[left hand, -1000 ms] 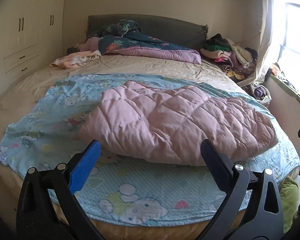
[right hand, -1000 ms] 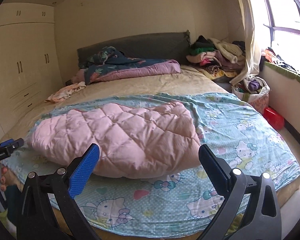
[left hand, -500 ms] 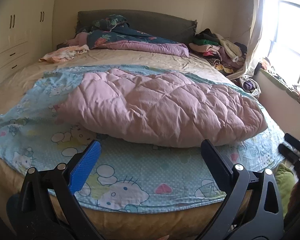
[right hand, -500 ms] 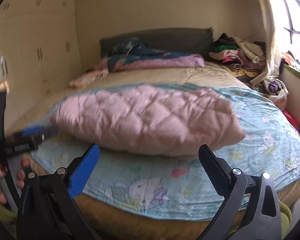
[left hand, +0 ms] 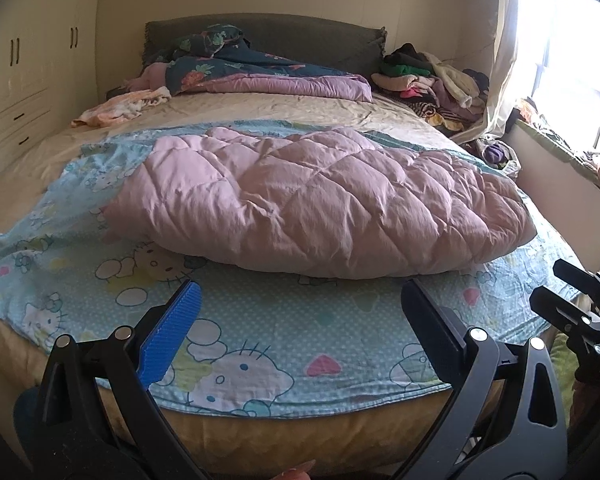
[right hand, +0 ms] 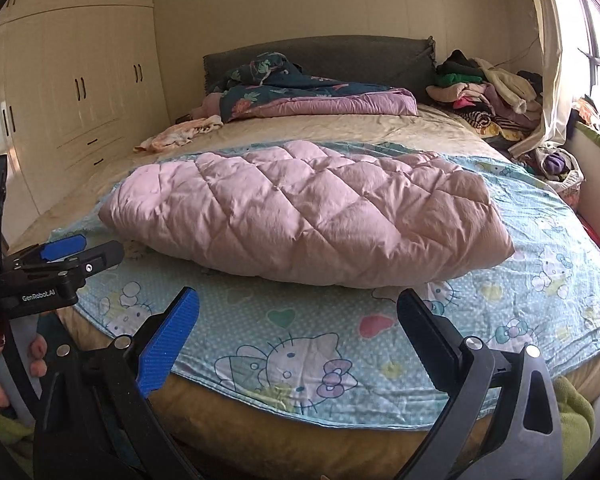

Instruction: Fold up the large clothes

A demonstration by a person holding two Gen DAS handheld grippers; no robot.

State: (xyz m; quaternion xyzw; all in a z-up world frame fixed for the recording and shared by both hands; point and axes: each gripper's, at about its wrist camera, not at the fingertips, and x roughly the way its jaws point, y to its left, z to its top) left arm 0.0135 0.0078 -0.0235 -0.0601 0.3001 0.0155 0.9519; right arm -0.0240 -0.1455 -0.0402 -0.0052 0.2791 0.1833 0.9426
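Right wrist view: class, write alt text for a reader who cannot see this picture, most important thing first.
A pink quilted garment lies bunched on a blue cartoon-cat sheet spread over a bed. The right gripper hangs open above the sheet's near edge, holding nothing, and the left gripper shows at the left edge. A heap of clothes sits by the headboard.

A wide bed (left hand: 260,108) carried a blue cartoon-print sheet (left hand: 280,344) under a pink quilted jacket (left hand: 320,208), with a rumpled floral duvet (left hand: 260,76) near the headboard.
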